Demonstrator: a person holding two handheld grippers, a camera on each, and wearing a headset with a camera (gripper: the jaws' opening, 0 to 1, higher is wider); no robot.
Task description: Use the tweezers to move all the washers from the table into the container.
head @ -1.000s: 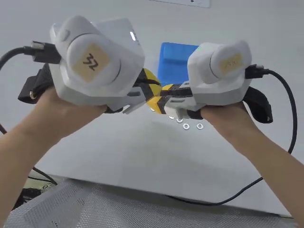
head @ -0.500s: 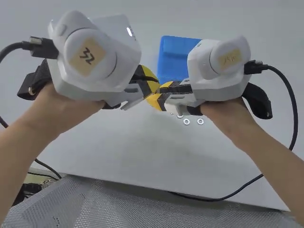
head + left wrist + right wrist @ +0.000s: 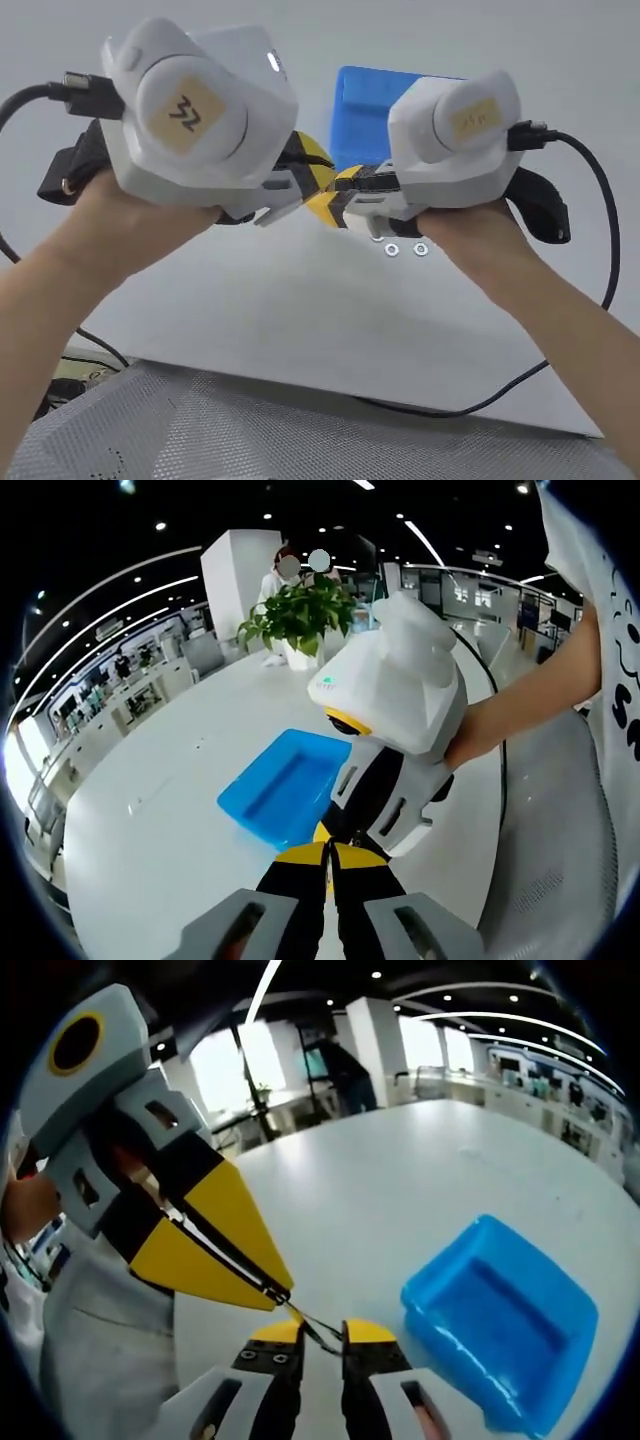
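head view catches washers (image 3: 391, 249); right gripper view catches tweezers (image 3: 314, 1327).

In the head view the container (image 3: 362, 100) was mostly hidden behind both grippers. Of the washers (image 3: 391, 249) on the counter (image 3: 300, 310), one was half covered by the right gripper (image 3: 322, 1333). The rear of the tweezers (image 3: 312, 1326) was buried between the fingers (image 3: 235, 1250) of the left gripper (image 3: 330, 858). Their tips were too small for any load to be made out, and whether the right gripper's fingers pressed on them could not be told.
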